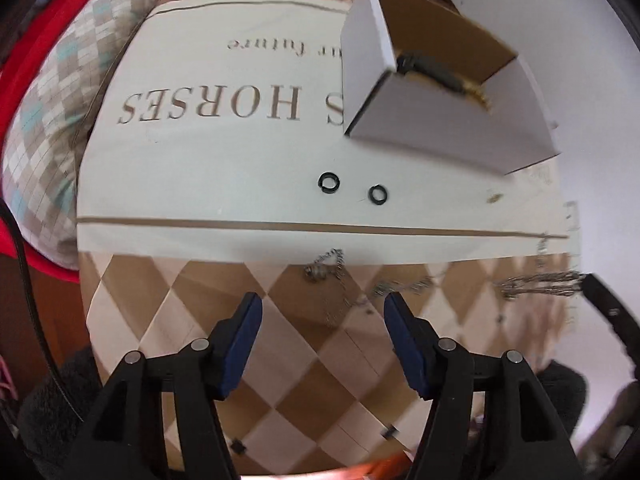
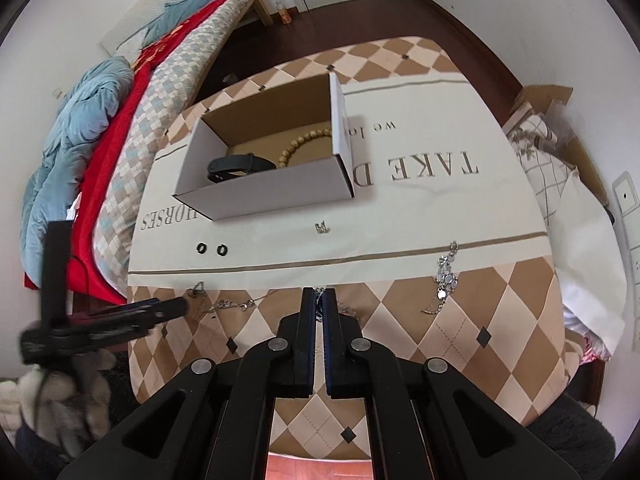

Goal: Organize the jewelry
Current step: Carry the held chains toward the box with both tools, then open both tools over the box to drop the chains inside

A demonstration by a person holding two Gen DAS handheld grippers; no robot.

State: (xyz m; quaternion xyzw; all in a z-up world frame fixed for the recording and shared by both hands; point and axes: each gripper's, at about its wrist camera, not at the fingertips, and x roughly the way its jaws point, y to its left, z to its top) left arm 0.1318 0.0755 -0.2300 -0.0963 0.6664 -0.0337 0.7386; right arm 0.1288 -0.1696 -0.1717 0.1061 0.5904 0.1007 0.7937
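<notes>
An open white cardboard box [image 2: 276, 190] stands on the printed cloth; it holds a black band [image 2: 236, 166] and a wooden bead bracelet [image 2: 304, 144]. The box also shows in the left wrist view [image 1: 440, 124]. Two black rings [image 1: 329, 182] [image 1: 378, 194] lie in front of it. A thin silver chain [image 1: 336, 276] lies just ahead of my open, empty left gripper [image 1: 322, 312]. My right gripper [image 2: 319, 300] is shut on a silver chain [image 2: 236, 304] whose free part trails left on the cloth. A crystal bracelet [image 2: 446, 276] and a small gold piece [image 2: 321, 227] lie further right.
The table's diamond-pattern cloth [image 2: 500, 320] ends at the near edge. A bed with red and blue quilts [image 2: 100, 140] runs along the left. A cardboard carton [image 2: 560, 120] and white cloth sit at the right. The left gripper shows in the right wrist view [image 2: 120, 316].
</notes>
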